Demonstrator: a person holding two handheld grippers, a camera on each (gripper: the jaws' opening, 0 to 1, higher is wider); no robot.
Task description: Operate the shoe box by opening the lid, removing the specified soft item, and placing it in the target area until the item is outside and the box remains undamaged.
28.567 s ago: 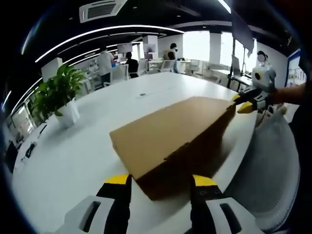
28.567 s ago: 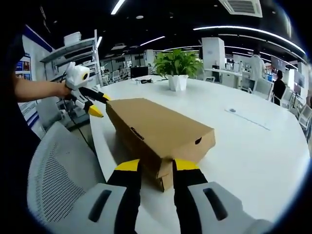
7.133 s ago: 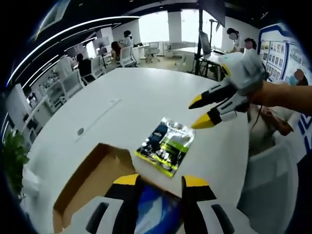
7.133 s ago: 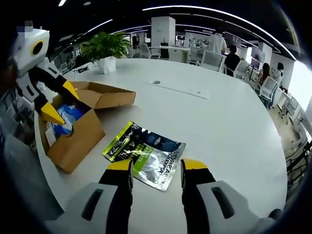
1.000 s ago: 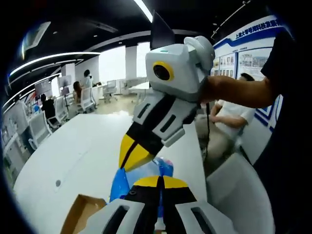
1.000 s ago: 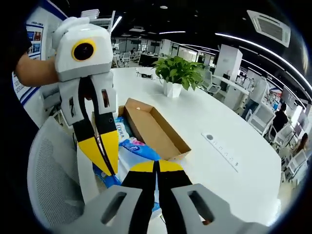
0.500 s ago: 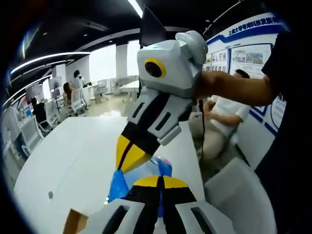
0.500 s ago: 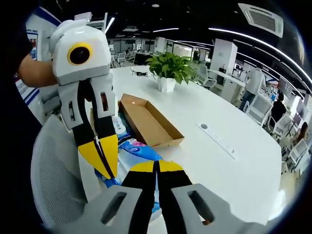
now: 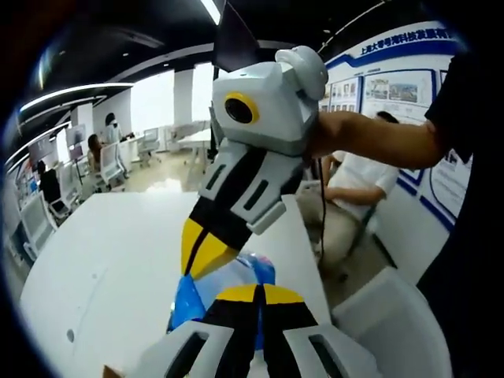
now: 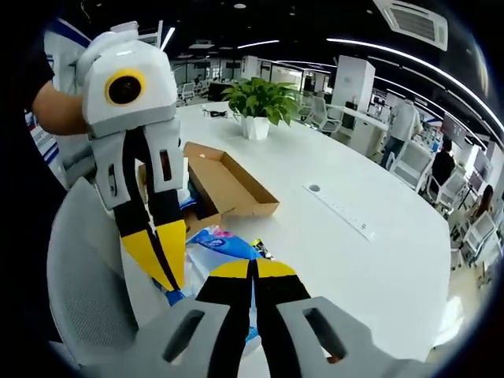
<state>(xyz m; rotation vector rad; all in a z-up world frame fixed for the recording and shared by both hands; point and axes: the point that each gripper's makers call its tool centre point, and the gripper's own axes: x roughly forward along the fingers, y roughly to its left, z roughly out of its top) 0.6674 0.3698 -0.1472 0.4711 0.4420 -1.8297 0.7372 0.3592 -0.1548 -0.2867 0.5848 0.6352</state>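
Note:
A soft blue and white plastic package [image 9: 189, 303] hangs between both grippers, above the white table [image 9: 102, 252]. My left gripper [image 9: 256, 294] is shut on it, its yellow tips pressed together. My right gripper [image 9: 197, 253] comes in from the upper right and is shut on the package's top edge. In the right gripper view my right gripper [image 10: 252, 269] pinches the package [image 10: 220, 240], with the left gripper [image 10: 161, 268] clamped on it from the left. The open cardboard shoe box [image 10: 224, 185] lies behind on the table [image 10: 354, 260], lid folded back.
A potted plant [image 10: 256, 98] stands beyond the box. A grey mesh chair [image 10: 79, 276] is close on the left. A seated person [image 9: 354, 189] and another chair [image 9: 394, 315] are beside the table's edge. More people and desks are farther back.
Both grippers, still shut on the blue package, have carried it up and away from the box. The box now lies farther back in the right gripper view.

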